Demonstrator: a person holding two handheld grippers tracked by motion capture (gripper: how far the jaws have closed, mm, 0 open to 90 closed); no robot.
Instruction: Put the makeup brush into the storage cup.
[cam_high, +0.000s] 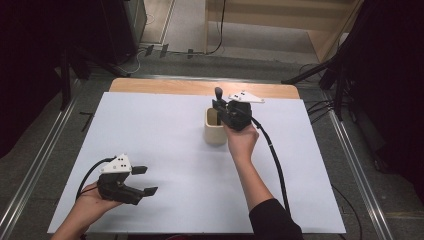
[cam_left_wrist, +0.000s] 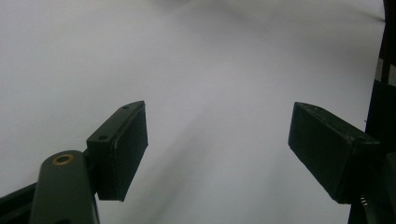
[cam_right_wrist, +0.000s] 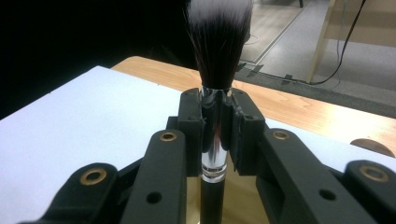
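Note:
A makeup brush (cam_right_wrist: 215, 70) with dark, white-tipped bristles and a shiny metal ferrule stands upright between the jaws of my right gripper (cam_right_wrist: 215, 122), which is shut on it. In the high view the right gripper (cam_high: 220, 106) holds the brush (cam_high: 218, 93) over a cream cup (cam_high: 215, 131) near the table's middle, with the handle pointing down into the cup's mouth. My left gripper (cam_high: 145, 180) rests low at the front left, open, with nothing between its jaws. In the left gripper view the left gripper (cam_left_wrist: 217, 144) has bare white table between the jaws.
A white sheet (cam_high: 165, 145) covers the table, with a wooden strip (cam_high: 165, 86) along the far edge. Cables trail from both grippers. Dark stands and floor cables surround the table, and metal rails run along both sides.

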